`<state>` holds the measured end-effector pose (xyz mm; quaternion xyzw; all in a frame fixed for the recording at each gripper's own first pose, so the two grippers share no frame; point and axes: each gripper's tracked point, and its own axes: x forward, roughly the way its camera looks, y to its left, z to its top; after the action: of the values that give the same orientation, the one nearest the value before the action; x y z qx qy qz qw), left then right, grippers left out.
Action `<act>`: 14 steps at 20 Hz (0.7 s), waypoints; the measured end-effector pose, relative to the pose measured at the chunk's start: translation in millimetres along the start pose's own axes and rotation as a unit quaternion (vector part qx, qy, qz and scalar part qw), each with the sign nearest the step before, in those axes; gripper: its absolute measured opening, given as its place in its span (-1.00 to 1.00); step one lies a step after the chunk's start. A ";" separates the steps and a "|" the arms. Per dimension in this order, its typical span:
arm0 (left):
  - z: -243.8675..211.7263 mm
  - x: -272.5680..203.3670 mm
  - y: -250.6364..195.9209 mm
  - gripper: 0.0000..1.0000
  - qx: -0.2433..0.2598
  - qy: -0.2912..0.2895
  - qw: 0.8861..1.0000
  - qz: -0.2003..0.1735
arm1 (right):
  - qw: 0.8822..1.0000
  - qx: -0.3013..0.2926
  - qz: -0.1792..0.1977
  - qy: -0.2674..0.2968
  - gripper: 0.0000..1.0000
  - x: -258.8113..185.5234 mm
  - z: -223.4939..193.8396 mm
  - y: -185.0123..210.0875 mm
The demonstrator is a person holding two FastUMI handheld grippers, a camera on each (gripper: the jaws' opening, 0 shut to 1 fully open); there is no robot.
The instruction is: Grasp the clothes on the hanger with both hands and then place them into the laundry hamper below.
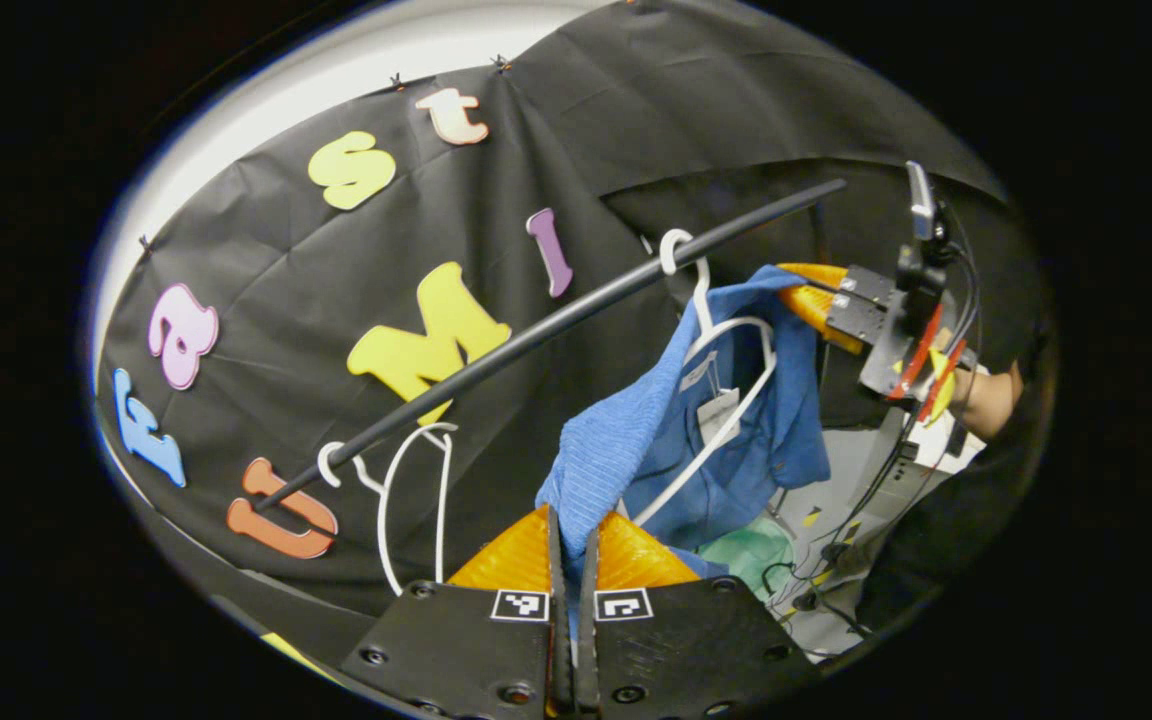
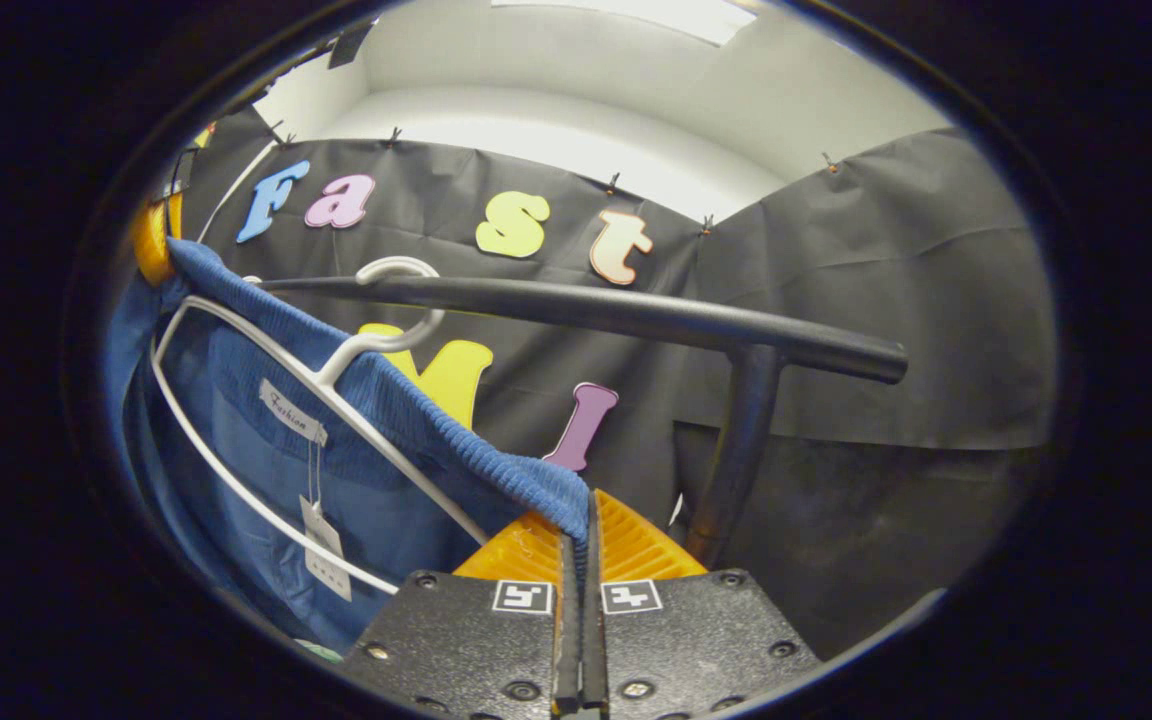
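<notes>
Beyond left claw (image 1: 573, 545), empty hanger (image 1: 414, 490), green hamper (image 1: 751, 553)

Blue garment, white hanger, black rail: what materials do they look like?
Blue garment: soft fabric, with a ribbed knit edge and a smoother panel; matte and draping.
White hanger: thin rod, smooth and slightly glossy; plastic or coated wire, hard to say which.
Black rail: rigid tube, probably painted metal, with a finely textured satin sheen.

Left tool (image 1: 573, 540) and right tool (image 2: 576, 545) both clamped tight, raised high, well apart.
</notes>
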<state>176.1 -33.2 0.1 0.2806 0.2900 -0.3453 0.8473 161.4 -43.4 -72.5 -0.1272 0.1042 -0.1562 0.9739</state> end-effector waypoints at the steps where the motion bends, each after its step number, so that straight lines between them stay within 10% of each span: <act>1: -1.4 -1.5 4.8 -0.87 0.011 0.007 1.000 0.003 | 1.000 -0.003 0.001 -0.001 -0.90 -0.3 0.9 1.6; 8: 8.5 -7.8 -23.8 -0.87 0.105 -0.035 0.990 -0.082 | 1.000 -0.012 -0.003 0.000 -0.91 6.4 -2.5 -6.4; 14: 10.3 -8.9 -37.5 -0.94 -0.062 -0.167 0.970 -0.163 | 1.000 -0.005 0.003 -0.004 -0.91 6.2 -1.7 -5.4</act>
<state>145.9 -59.0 2.8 0.1147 0.2066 -0.5022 0.8318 165.2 -50.8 -73.6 -0.1324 0.1018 -0.1522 0.9741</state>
